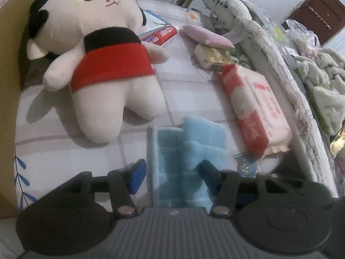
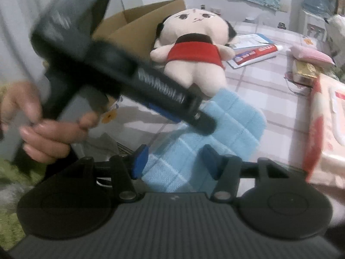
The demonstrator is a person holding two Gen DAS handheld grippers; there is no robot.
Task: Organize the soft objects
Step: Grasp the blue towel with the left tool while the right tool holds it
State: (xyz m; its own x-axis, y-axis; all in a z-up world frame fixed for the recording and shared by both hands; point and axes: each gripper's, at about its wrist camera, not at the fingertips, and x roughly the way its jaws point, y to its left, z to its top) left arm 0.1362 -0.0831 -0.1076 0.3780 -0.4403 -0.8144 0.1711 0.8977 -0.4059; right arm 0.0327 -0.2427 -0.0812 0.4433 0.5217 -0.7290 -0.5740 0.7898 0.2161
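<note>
In the left wrist view the towel lies low at centre on the surface, the plush doll upper left of it, the wipes pack to its right, and the toothpaste box behind the doll.

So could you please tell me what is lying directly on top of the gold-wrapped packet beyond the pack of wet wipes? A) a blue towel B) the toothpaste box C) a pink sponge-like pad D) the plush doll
C: the pink pad rests on the gold-wrapped packet, while the blue towel lies nearer the camera and the plush doll off to the side.
</note>
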